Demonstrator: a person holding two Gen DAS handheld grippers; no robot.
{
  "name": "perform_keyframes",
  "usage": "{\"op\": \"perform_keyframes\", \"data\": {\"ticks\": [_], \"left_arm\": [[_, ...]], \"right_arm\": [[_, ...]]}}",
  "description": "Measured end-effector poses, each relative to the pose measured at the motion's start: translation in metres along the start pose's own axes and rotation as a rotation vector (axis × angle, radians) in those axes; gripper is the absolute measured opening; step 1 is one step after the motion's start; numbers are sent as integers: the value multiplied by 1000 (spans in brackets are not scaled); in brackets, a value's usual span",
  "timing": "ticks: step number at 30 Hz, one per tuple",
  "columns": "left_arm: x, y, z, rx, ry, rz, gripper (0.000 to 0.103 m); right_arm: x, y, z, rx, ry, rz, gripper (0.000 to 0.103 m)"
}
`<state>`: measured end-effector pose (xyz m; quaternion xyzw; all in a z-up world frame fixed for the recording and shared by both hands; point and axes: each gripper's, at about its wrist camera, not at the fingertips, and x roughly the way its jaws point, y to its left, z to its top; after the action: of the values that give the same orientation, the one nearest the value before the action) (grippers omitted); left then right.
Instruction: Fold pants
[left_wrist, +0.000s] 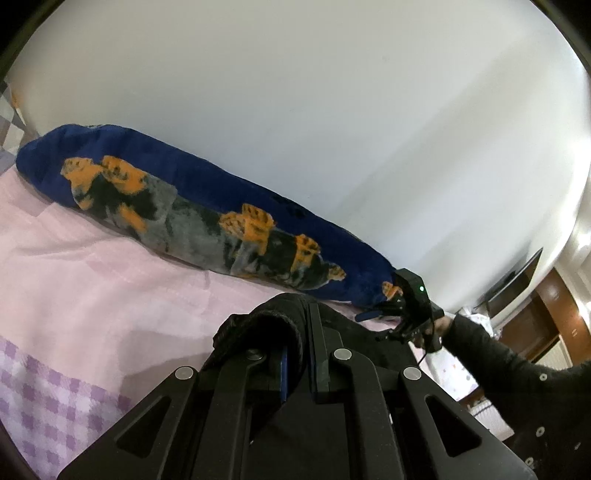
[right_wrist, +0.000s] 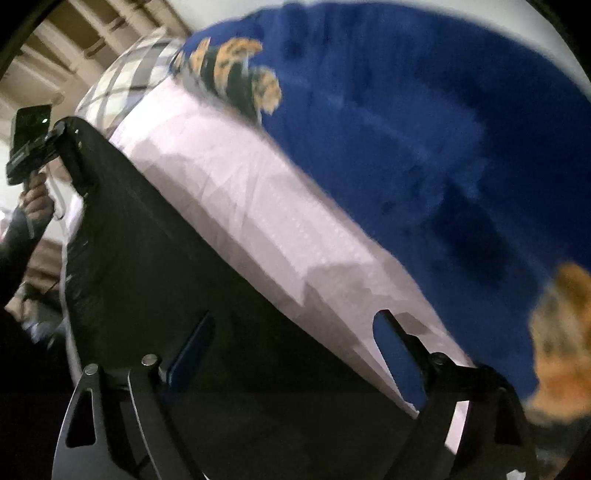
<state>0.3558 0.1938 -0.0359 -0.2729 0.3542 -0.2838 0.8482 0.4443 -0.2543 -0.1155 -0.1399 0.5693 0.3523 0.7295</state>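
The black pants (right_wrist: 177, 258) lie spread on the pink bed sheet (right_wrist: 258, 206). In the left wrist view my left gripper (left_wrist: 299, 332) is shut on a bunched edge of the pants (left_wrist: 258, 325) and holds it above the sheet. The right wrist view shows that same gripper (right_wrist: 74, 162) at the far left, pinching a pants corner. My right gripper (right_wrist: 295, 350) points down over the pants, open, one finger above the black cloth and the other at its edge over the sheet. It also shows in the left wrist view (left_wrist: 376, 325), held by a hand in a dark sleeve (left_wrist: 498, 362).
A rolled blue blanket (left_wrist: 207, 206) with orange and grey patches lies along the white wall (left_wrist: 332, 110) behind the pants. A purple checked cover (left_wrist: 48, 398) borders the sheet. Dark furniture (left_wrist: 517, 284) stands at the far right.
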Motion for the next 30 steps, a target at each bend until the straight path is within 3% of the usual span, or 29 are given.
{"op": "perform_keyframes", "data": {"ticks": [1, 5, 9, 15, 21, 26, 30], "left_arm": [[0, 0, 0, 2, 1, 11, 8], [-2, 4, 1, -5, 8, 35, 8], [5, 6, 2, 2, 20, 66, 8], [5, 4, 1, 53, 22, 124, 8], [-27, -21, -8, 107, 9, 87, 8], [-63, -46, -37, 149, 21, 53, 9], [-92, -53, -77, 141, 54, 24, 11]], "right_arm": [[4, -3, 0, -16, 21, 13, 76], [13, -8, -9, -38, 84, 14, 50], [3, -8, -20, -12, 29, -69, 17], [-29, 43, -40, -9, -87, -289, 10], [-71, 112, -83, 63, -215, -451, 9], [-88, 167, -134, 105, -270, -529, 9], [-90, 203, -188, 184, -326, -504, 9]]}}
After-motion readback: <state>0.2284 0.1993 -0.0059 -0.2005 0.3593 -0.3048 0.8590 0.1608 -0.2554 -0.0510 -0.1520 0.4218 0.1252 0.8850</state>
